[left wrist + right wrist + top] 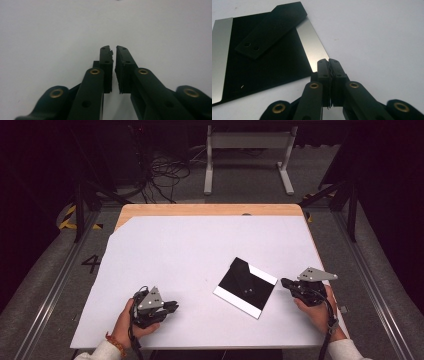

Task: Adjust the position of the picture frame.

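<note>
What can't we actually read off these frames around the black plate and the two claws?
- Black plate, right gripper view: its left and lower corners are cut off by the frame edge.
- Black strip on the plate: whether it is fastened or lies loose can't be told; its two holes are too small in the high view.
- Left claw, high view: jaw gap too small to judge there.
- Right claw, high view: tips dark, too small to judge.

Black silver-edged plate (245, 287) lies flat, skewed, on table.
</note>
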